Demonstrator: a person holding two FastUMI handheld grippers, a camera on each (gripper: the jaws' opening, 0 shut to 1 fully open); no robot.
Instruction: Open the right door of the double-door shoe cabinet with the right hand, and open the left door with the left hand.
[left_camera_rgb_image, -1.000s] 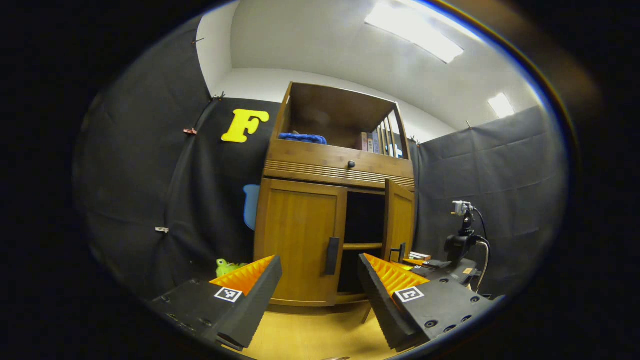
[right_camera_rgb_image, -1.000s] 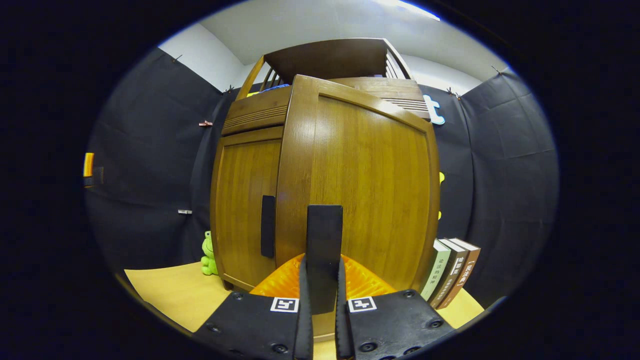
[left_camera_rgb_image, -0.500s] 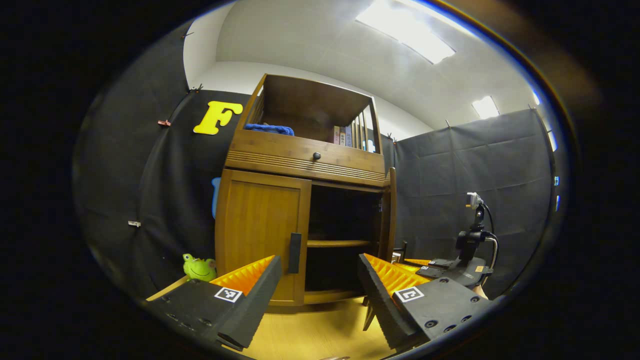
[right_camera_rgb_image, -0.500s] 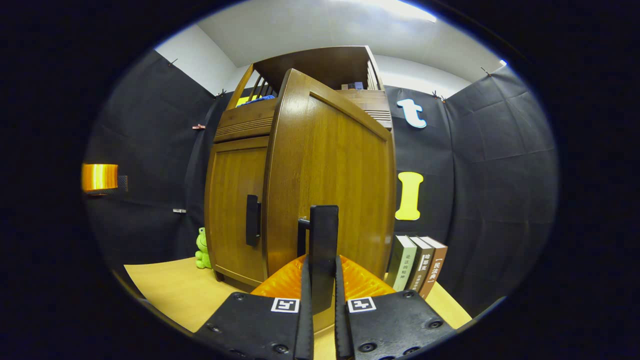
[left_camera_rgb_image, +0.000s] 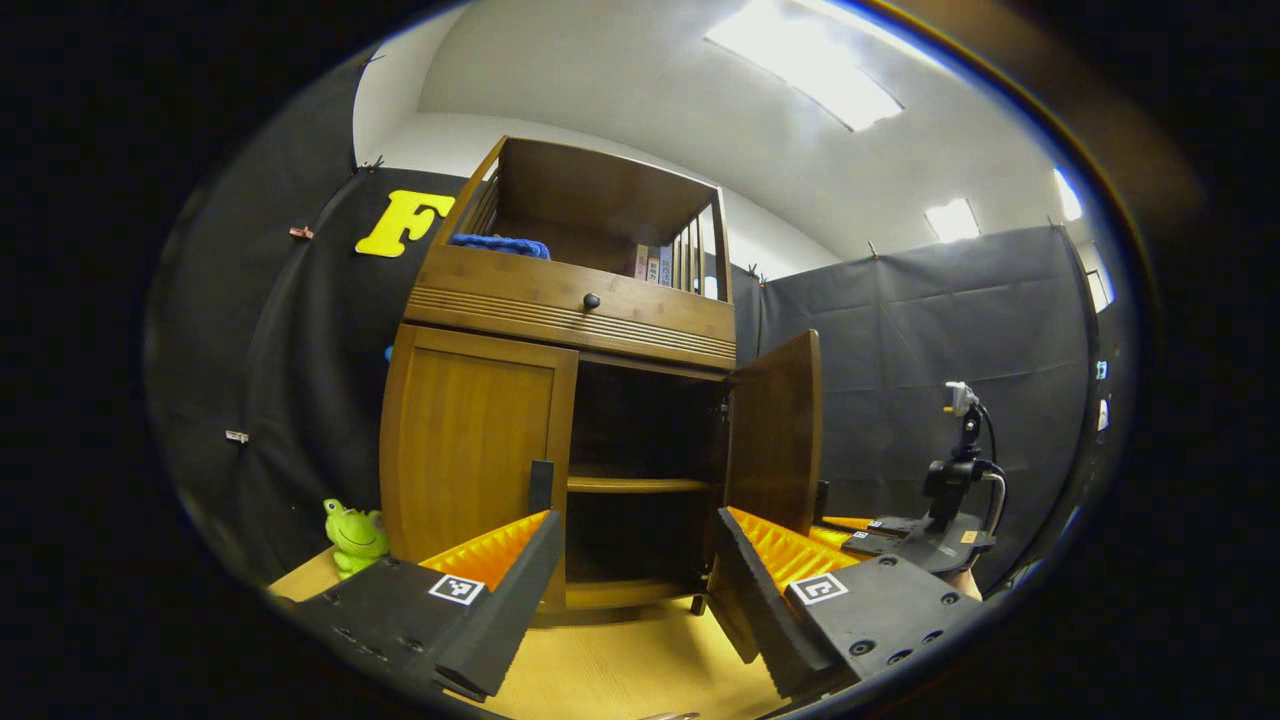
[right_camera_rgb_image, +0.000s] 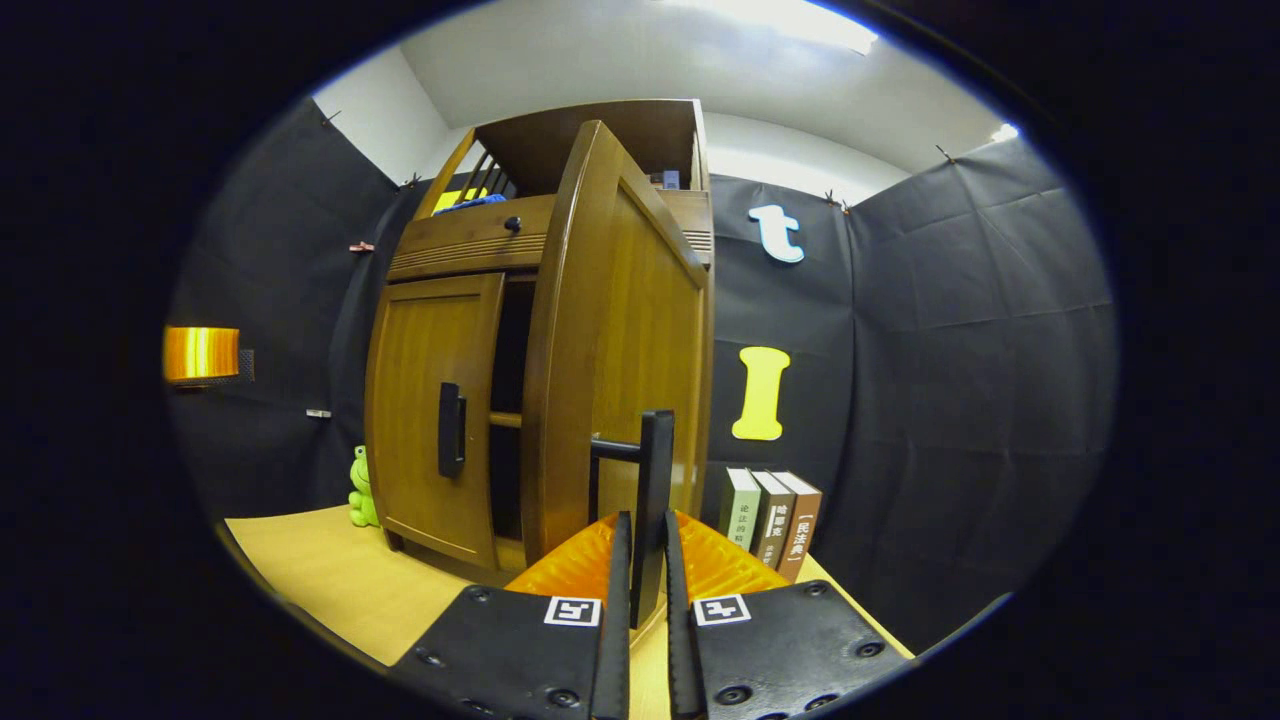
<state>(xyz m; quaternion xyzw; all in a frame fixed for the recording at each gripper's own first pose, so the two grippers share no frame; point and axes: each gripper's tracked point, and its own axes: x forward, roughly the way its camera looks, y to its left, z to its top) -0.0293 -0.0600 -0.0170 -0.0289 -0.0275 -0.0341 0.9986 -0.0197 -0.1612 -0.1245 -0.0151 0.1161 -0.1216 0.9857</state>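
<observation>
My right tool (right_camera_rgb_image: 640, 560) was clamped on the right handle (right_camera_rgb_image: 655, 470), both fingers pressing the dark upright bar from either side. I judged that grip suited the swing: the bar stood off the wood on a short post, so pinching it let me draw the right door (right_camera_rgb_image: 610, 340) outward on its hinges without slipping. In the right gripper view the door stood well out from the cabinet (left_camera_rgb_image: 560, 300), edge toward me, with a dark gap and a shelf edge showing between it and the left door (right_camera_rgb_image: 430, 390). In the left gripper view the right door (left_camera_rgb_image: 775, 430) hung wide, and the inside with its shelf (left_camera_rgb_image: 635, 485) lay open.

My left tool (left_camera_rgb_image: 635, 560) was spread wide and gripped nothing. I held it low over the tabletop (left_camera_rgb_image: 620, 670), facing the cabinet front, which I took as readiness for its own door. The left door (left_camera_rgb_image: 470, 440) was flush and closed, and the left handle (left_camera_rgb_image: 541, 487) sat at its inner edge, just above and beyond my left finger (left_camera_rgb_image: 500, 570), apart from it. The handle lay left of the gap between my fingers, so I reckoned the tool needed to shift left and forward before it could close on it.

A green frog (left_camera_rgb_image: 352, 530) sat on the tabletop beside the cabinet's left side, and some books (right_camera_rgb_image: 770, 520) stood to its right.
</observation>
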